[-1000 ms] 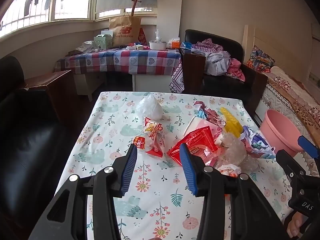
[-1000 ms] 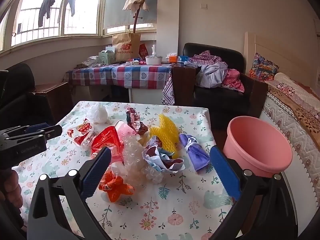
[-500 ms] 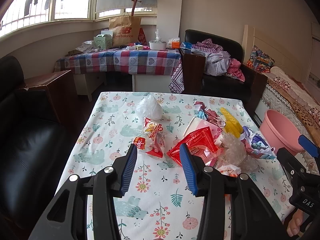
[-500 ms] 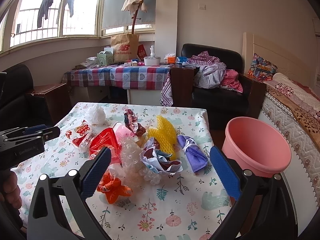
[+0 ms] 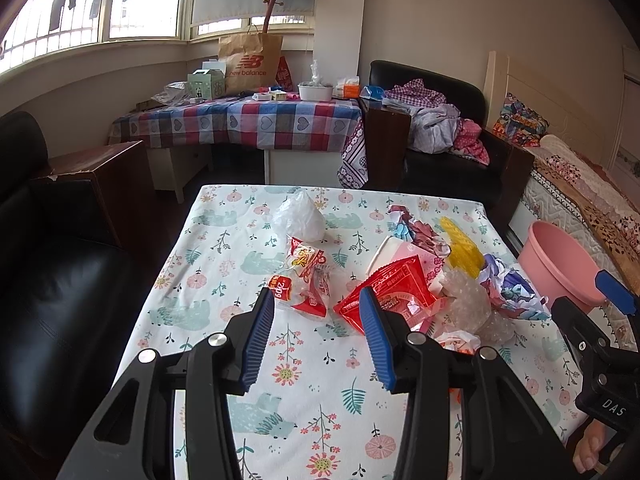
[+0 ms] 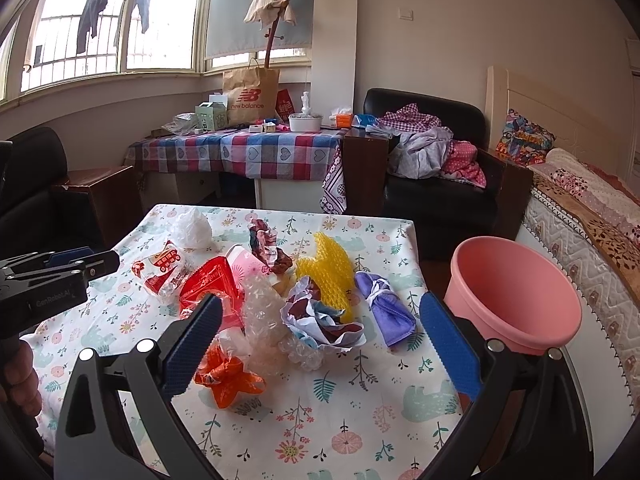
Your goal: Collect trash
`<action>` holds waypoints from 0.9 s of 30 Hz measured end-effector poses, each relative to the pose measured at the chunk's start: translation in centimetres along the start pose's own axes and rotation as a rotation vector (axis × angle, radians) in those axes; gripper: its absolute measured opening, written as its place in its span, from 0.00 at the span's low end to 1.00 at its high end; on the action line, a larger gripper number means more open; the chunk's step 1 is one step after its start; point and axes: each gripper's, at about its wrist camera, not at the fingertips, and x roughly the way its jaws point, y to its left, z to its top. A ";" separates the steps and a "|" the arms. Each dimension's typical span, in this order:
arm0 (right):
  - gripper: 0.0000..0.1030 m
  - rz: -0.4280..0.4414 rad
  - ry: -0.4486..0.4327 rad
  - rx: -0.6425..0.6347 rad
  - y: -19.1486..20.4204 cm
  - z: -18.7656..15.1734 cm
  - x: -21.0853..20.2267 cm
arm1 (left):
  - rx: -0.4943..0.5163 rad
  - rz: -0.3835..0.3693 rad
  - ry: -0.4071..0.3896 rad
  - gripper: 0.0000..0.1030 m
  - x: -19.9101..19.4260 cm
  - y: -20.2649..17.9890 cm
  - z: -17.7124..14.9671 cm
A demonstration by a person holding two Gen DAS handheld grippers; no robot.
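Trash lies heaped on the floral tablecloth: a white plastic wad, a clear red-printed snack bag, a red wrapper, bubble wrap, a yellow foam net, crumpled printed paper, a purple cloth bundle and an orange wrapper. A pink basin stands off the table's right edge. My left gripper is open and empty, above the table in front of the snack bag. My right gripper is wide open and empty, in front of the crumpled paper.
A black sofa runs along the table's left side. A bed lies to the right behind the basin. Behind the table stand a checked-cloth table with clutter and a black armchair with clothes.
The right wrist view has drifted slightly, so the trash and basin sit a little lower and nearer. The left gripper has barely moved. Both stay open.
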 end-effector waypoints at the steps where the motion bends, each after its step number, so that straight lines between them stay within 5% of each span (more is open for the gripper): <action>1: 0.96 -0.001 0.000 0.001 0.0 0.0 0.0 | -0.001 0.000 0.000 0.43 -0.2 -0.1 0.1; 27: 0.96 -0.005 -0.009 0.007 -0.4 0.3 -0.2 | -0.001 -0.003 -0.002 0.43 -0.4 0.0 0.2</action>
